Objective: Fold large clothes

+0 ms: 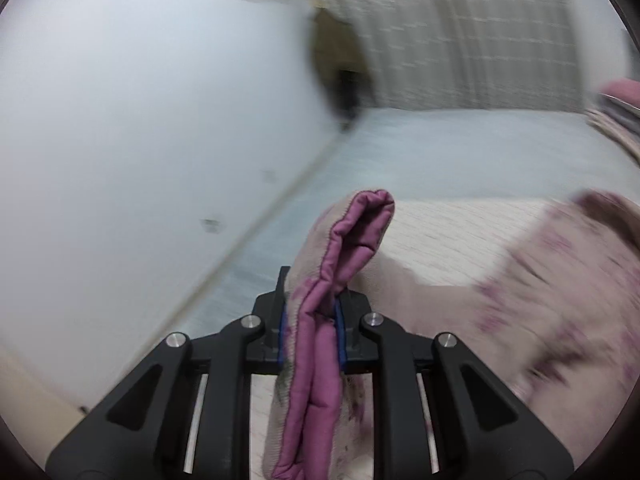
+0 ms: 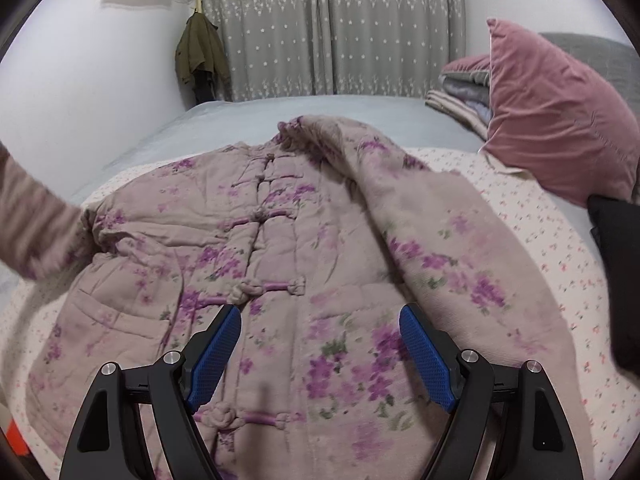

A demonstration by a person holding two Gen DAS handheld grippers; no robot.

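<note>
The jacket [image 2: 280, 248], pale with purple flowers and knot buttons, lies face up on the bed [image 2: 248, 116], spread over a dotted sheet [image 2: 552, 248]. Its right sleeve is folded across the front. The left claw [image 1: 310, 320] is clamped on the other sleeve's cuff [image 1: 352, 232], whose purple lining pokes up past the fingers, lifted off the bed. The right claw [image 2: 320, 344] hangs wide apart above the lower front, gripping nothing. A pink pillow [image 2: 560, 120] sits near the jacket's shoulder.
</note>
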